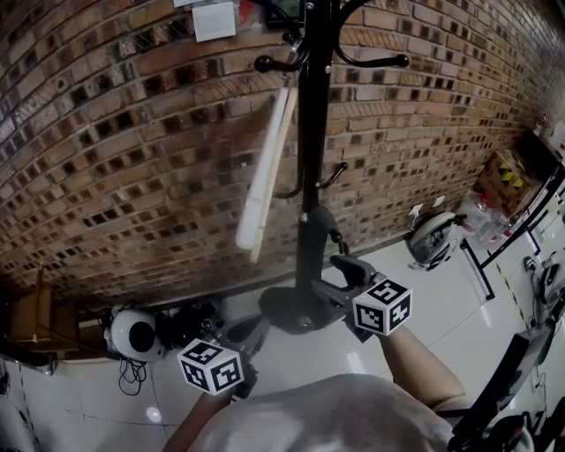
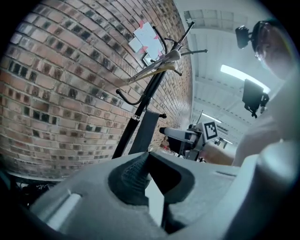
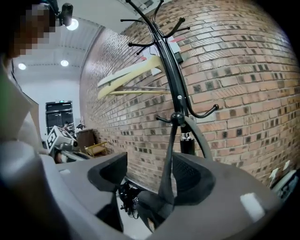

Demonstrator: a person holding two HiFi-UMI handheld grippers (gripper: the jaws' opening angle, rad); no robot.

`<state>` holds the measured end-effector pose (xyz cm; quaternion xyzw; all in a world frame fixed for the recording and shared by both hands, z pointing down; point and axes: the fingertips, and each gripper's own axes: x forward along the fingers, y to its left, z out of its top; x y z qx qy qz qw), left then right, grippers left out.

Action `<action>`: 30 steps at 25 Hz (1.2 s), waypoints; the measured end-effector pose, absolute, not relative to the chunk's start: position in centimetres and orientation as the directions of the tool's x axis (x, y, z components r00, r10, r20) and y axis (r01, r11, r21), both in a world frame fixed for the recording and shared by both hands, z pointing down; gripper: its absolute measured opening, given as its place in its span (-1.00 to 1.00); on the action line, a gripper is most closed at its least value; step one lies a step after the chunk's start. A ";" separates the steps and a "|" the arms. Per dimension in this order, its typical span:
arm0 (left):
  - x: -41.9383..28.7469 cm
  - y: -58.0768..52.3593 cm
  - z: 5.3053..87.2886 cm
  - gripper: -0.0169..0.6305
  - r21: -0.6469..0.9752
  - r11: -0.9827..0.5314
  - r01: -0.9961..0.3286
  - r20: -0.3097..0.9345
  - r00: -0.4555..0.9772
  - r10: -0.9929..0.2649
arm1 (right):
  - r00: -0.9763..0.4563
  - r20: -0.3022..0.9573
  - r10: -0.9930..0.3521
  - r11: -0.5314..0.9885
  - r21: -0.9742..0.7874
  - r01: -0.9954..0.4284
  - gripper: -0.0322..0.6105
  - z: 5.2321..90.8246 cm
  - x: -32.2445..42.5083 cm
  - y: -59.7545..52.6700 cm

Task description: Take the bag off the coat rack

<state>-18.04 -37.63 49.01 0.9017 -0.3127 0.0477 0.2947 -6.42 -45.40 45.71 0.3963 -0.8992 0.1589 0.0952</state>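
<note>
A black coat rack [image 1: 311, 159] stands against the brick wall. A grey bag hangs from a low hook by its strap [image 1: 318, 231], and its dark body [image 1: 284, 309] sits down by the rack's foot. In the right gripper view the strap [image 3: 167, 173] runs down from the hook between the jaws of my right gripper [image 3: 149, 161], close to the right-hand pad. The jaws stand wide apart and do not press on the strap. My left gripper [image 2: 147, 157] is lower and to the left [image 1: 247, 334], with its tips together and nothing held. A cream hanger [image 1: 265, 168] hangs higher on the rack.
On the floor at the left lie a white round device [image 1: 132, 334], cables and a wooden chair [image 1: 33, 318]. A white fan-like object [image 1: 433, 238], a cardboard box [image 1: 508, 181] and black metal framing [image 1: 521, 229] are at the right. Paper sheets [image 1: 214, 19] are stuck on the wall.
</note>
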 end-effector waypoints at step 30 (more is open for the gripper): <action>-22.1 -37.7 50.5 -0.96 0.519 -0.522 -0.676 0.303 0.717 -0.627 | -0.636 0.367 -0.678 0.555 -0.312 -0.771 -0.83 48.1 -8.9 -50.5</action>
